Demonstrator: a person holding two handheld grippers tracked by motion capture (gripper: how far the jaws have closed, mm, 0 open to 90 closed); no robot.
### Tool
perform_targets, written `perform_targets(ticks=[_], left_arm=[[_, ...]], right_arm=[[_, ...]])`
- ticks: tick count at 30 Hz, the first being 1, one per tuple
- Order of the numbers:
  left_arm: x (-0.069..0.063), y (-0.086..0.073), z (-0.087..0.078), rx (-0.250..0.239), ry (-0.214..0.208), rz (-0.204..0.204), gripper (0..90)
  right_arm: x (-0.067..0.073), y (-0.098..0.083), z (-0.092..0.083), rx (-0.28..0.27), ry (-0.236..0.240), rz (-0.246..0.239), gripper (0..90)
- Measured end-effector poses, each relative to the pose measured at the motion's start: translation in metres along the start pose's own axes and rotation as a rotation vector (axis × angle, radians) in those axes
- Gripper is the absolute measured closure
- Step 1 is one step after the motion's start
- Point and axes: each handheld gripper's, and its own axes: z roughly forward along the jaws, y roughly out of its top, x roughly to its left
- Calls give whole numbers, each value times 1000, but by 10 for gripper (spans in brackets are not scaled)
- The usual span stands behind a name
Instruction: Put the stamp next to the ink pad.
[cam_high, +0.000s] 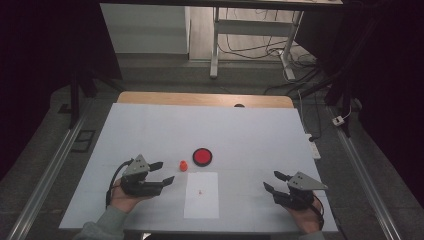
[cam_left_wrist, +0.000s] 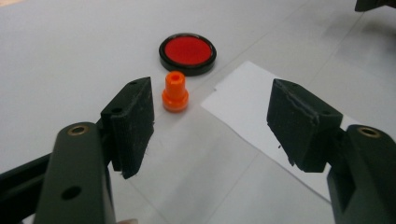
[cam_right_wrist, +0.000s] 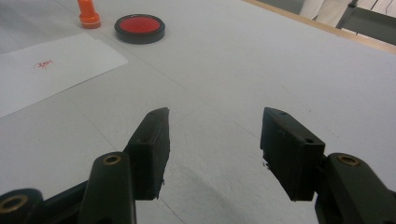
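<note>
White table (cam_high: 150, 125) runs wide, wooden edge at far side. White paper sheet (cam_high: 201, 195) lies flat near the front centre, long axis near-to-far; the right gripper view shows a small red stamp mark (cam_right_wrist: 44, 64) on it, which in the high view is just a tiny dot. Left gripper (cam_high: 165, 172) sits left of the sheet, jaws apart with nothing between them, pointing right toward the orange stamp (cam_high: 183, 165). Right gripper (cam_high: 273, 181) rests at near right, well apart from everything, jaws apart and empty, pointing left and far. Red ink pad (cam_high: 202, 156), round with black rim, lies just beyond the sheet's far edge. The stamp stands upright on the table, just left and slightly near of the pad, near the sheet's far-left corner, touching neither. Long axis vertical, wide flared base down, narrow end up; the left gripper view shows a hole in its top (cam_left_wrist: 175, 77), not readable from above. In that view the stamp is ahead of the left jaw, outside the gap.
</note>
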Motion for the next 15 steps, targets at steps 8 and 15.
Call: perform_targets(ticks=[8,15], left_arm=[[0,-16,-7,32,-13,-22,332],[1,-26,-17,34,-1,-38,336]], right_arm=[[-3,-2,0,2,0,2,419],[-4,-4,2,12,5,-7,419]])
